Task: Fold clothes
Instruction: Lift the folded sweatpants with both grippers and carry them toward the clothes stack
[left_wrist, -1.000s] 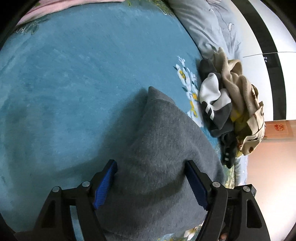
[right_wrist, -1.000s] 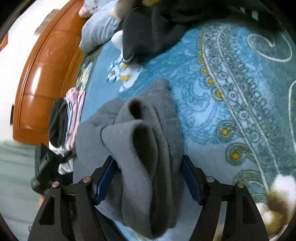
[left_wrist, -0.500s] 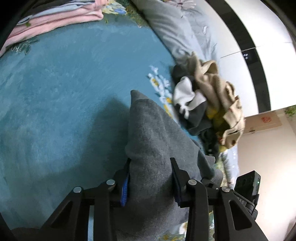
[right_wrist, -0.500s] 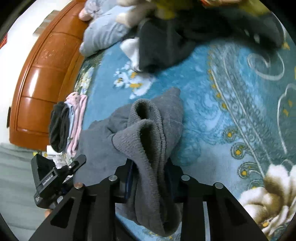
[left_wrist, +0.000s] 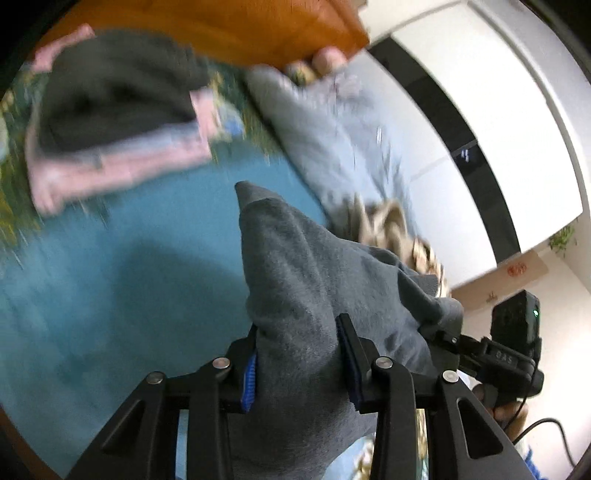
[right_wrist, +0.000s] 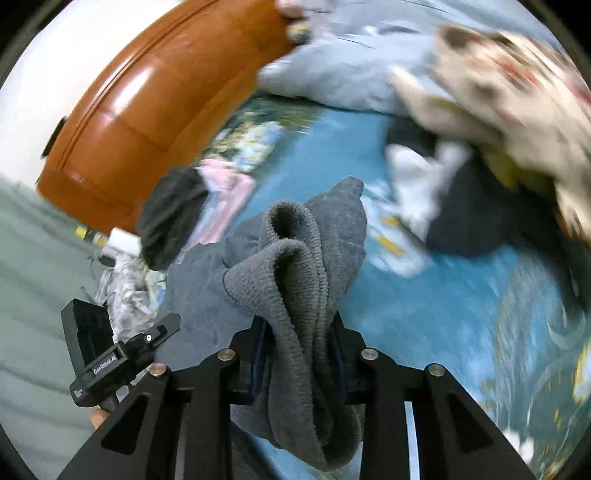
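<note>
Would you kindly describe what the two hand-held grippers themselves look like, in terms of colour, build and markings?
Both look alike. The left hand-held gripper and the right hand-held gripper have matte black angular frames with triangular cut-outs, silver round pivot screws and ribbed blue finger pads. Seen from the right wrist, the left unit carries a black box with white lettering; seen from the left wrist, the right unit's box shows a green light and a thin black cable.

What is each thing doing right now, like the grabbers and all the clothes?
Left gripper: jaws shut on the grey garment.
Right gripper: jaws shut on the same garment's ribbed edge.
Grey garment: bunched, held by both grippers above the blue blanket.
Pink and dark clothes: folded, stacked by the headboard.
Mixed clothes pile: loose, not folded, blurred.
</note>
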